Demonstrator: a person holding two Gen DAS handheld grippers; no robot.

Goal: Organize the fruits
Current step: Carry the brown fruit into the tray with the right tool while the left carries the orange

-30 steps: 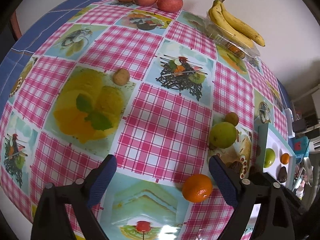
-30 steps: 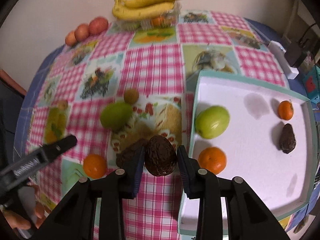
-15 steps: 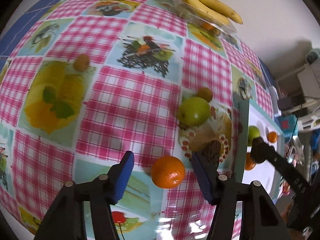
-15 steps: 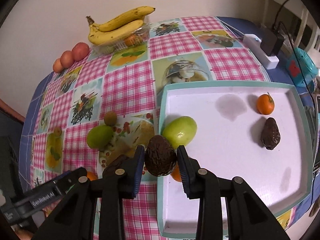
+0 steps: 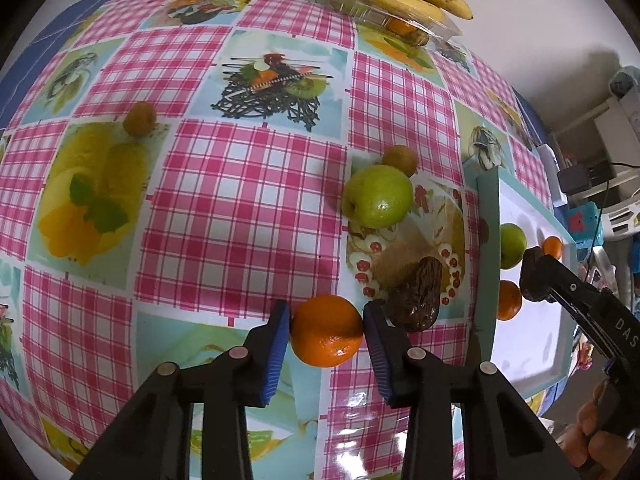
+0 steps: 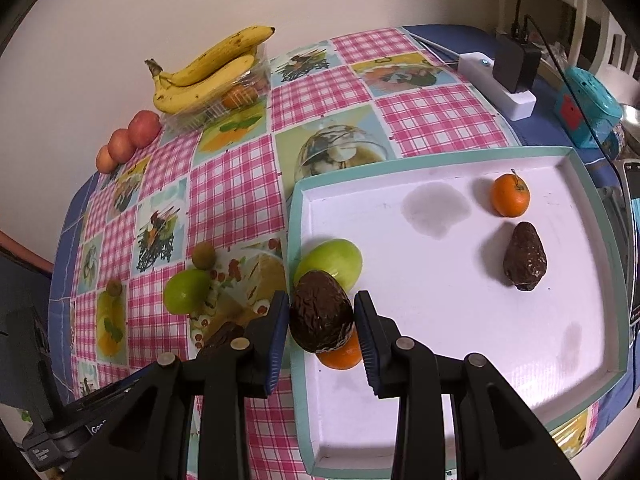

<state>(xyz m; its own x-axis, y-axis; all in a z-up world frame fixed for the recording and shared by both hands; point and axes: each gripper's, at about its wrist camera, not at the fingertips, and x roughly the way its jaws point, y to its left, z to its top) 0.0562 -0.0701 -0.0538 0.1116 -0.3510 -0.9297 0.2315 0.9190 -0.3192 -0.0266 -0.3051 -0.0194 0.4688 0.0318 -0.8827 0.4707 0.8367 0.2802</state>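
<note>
**Now both grippers hold fruit at the tray's edge**

Only the left wrist view shows the left gripper [image 5: 326, 330] with its blue pads touching both sides of an orange [image 5: 326, 330] that sits on the checked tablecloth [image 5: 240, 208], a second avocado [image 5: 418, 300] just beside it and a green apple [image 5: 378, 196] further off. The right wrist view alone shows the whole tray [image 6: 592, 184]: a green apple [image 6: 334, 262], an orange [image 6: 344, 356] partly hidden, and at the far side another orange [image 6: 510, 195] with an avocado [image 6: 525, 256]. There the right gripper [image 6: 322, 318] is clamped on a dark avocado [image 6: 322, 314] held over the tray's near left rim.

A second ago the left jaws stood wide with the orange off to one side; they have since narrowed around it. The right gripper's avocado was then over the tablecloth.
</note>
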